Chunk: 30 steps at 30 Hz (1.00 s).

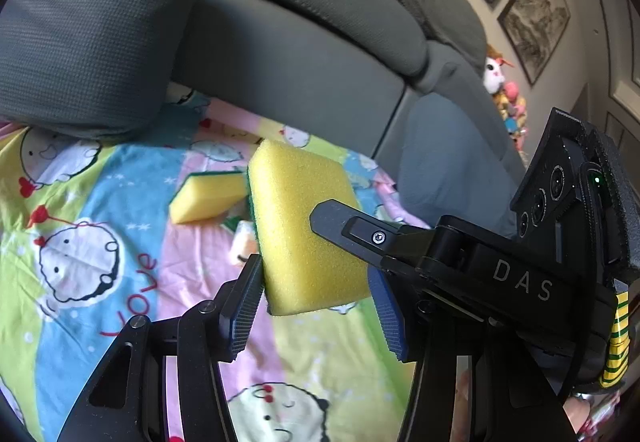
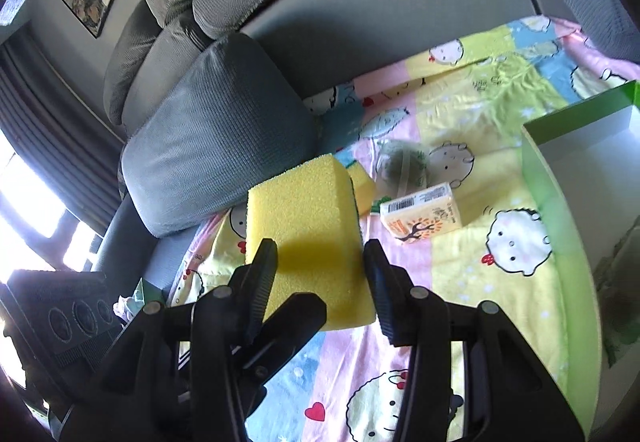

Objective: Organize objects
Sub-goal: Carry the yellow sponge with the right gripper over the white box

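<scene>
A thick yellow sponge (image 1: 304,210) with a green scouring side is held up over the cartoon blanket (image 1: 120,178) by both grippers at once. My left gripper (image 1: 316,270) is shut on it, blue pads pressing its two lower edges. My right gripper (image 2: 320,246) is shut on the same sponge (image 2: 308,218), one finger (image 1: 340,228) lying across its yellow face. A second yellow sponge (image 1: 208,198) lies on the blanket behind, next to an orange-and-white tissue pack (image 2: 420,216) and a green scrubber in clear wrap (image 2: 404,162).
An open green box with a white inside (image 2: 560,162) sits on the blanket at the right. A grey cushion (image 2: 216,130) leans on the grey sofa back (image 1: 300,74). Plush toys (image 1: 496,74) sit at the sofa's far end.
</scene>
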Tool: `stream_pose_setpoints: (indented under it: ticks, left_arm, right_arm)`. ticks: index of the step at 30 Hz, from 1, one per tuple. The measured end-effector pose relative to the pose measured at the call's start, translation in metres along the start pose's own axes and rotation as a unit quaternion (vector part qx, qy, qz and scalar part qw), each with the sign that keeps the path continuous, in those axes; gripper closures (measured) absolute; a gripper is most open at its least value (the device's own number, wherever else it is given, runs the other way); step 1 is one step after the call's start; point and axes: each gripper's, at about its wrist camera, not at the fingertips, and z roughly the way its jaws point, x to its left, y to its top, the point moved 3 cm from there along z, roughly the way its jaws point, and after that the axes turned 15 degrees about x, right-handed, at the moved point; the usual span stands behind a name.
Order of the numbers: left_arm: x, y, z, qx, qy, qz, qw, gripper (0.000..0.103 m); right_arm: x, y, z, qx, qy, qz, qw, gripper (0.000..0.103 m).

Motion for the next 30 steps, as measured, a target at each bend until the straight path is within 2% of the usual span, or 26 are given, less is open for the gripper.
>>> stream_pose_setpoints:
  ticks: [14, 20, 27, 30]
  left_arm:
    - [-0.035, -0.001, -0.001, -0.011, -0.035, 0.043, 0.9984, 0.049]
    - [-0.061, 0.002, 0.003, -0.005, -0.046, 0.081, 0.9956, 0.049]
    - [-0.108, 0.012, 0.013, 0.009, -0.034, 0.175, 0.9839, 0.049]
    - [-0.133, 0.012, 0.03, 0.033, -0.029, 0.214, 0.9759, 0.049]
  right_arm:
    - [-0.004, -0.008, -0.046, -0.044, -0.038, -0.009, 0.998, 0.058]
    - [-0.015, -0.01, -0.069, -0.072, -0.045, 0.007, 0.996, 0.058]
    - [-0.038, -0.013, -0.105, -0.131, -0.029, 0.042, 0.99, 0.057]
    - [-0.057, -0.015, -0.118, -0.149, -0.018, 0.065, 0.987, 0.057]
